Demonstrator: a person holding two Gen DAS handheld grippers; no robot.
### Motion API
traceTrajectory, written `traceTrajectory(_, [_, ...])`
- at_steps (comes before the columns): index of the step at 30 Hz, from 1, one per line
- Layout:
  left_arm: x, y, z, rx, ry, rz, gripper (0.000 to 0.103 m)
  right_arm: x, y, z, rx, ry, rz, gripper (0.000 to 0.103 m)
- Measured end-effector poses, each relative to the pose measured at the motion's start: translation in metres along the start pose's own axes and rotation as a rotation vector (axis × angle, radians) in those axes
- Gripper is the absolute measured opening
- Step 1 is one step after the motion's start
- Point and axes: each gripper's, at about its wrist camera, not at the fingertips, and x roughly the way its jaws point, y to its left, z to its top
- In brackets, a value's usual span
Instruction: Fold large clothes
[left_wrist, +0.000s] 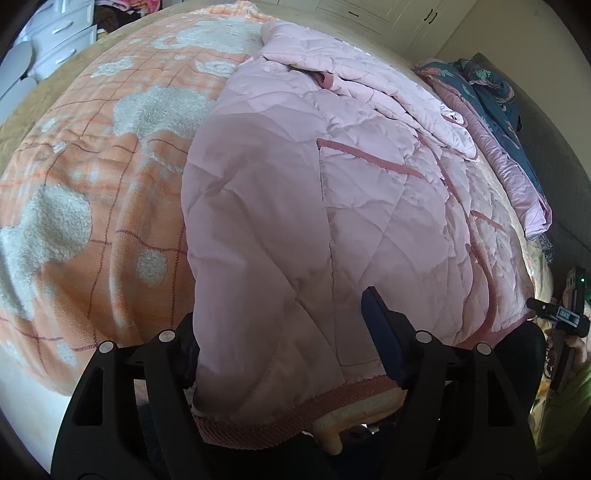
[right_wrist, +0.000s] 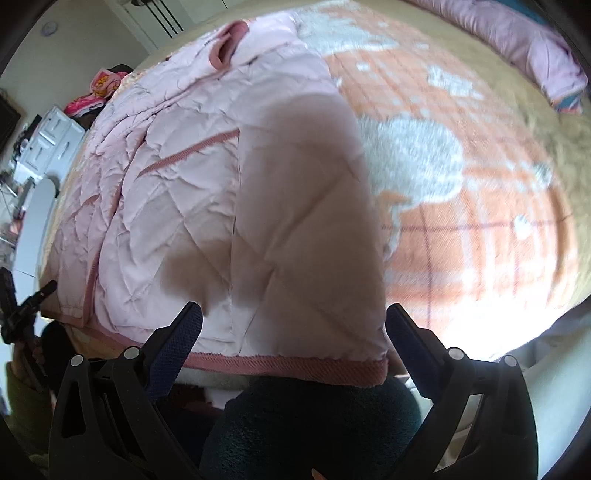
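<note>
Orange plaid blanket (left_wrist: 92, 177) under pink quilted jacket (left_wrist: 295, 184). L gripper (left_wrist: 284, 332) fingers wide, hem between at 6 o'clock; R gripper (right_wrist: 295, 332) wide, straddling hem too.

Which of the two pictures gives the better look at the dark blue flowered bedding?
The left wrist view: the dark blue flowered bedding lies bunched at the bed's far right edge, its floral print clear. The right wrist view shows only a small blurred blue patch at the top right, under a lilac cover.
</note>
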Motion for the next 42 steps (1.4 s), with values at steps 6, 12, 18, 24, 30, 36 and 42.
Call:
traceTrajectory(6, [-0.002, 0.002, -0.003, -0.013, 0.008, -0.013, 0.067, 0.004, -0.005, -0.001, 0.011, 0.030, 0.084, 0.099])
traceTrajectory(12, [-0.002, 0.000, -0.006, 0.001, 0.015, -0.030, 0.071, 0.001, -0.012, -0.004, 0.047, -0.017, 0.182, 0.086])
traceTrajectory(18, [0.005, -0.001, -0.006, 0.004, 0.045, -0.020, 0.071, -0.011, -0.009, -0.009, 0.032, -0.110, 0.158, 0.052])
traceTrajectory(24, [0.003, -0.005, -0.007, 0.037, 0.024, 0.048, 0.047, -0.035, 0.001, -0.011, -0.017, -0.228, 0.188, 0.023])
traceTrajectory(30, [-0.011, -0.024, -0.006, 0.141, -0.045, 0.126, 0.019, -0.064, 0.019, -0.001, -0.088, -0.331, 0.207, 0.019])
traceTrajectory(36, [-0.037, -0.033, 0.013, 0.138, -0.124, 0.076, 0.012, -0.080, 0.028, 0.011, -0.104, -0.394, 0.238, 0.018])
traceTrajectory(42, [-0.052, -0.046, 0.028, 0.133, -0.175, 0.055, 0.011, -0.090, 0.033, 0.021, -0.112, -0.435, 0.257, 0.017])
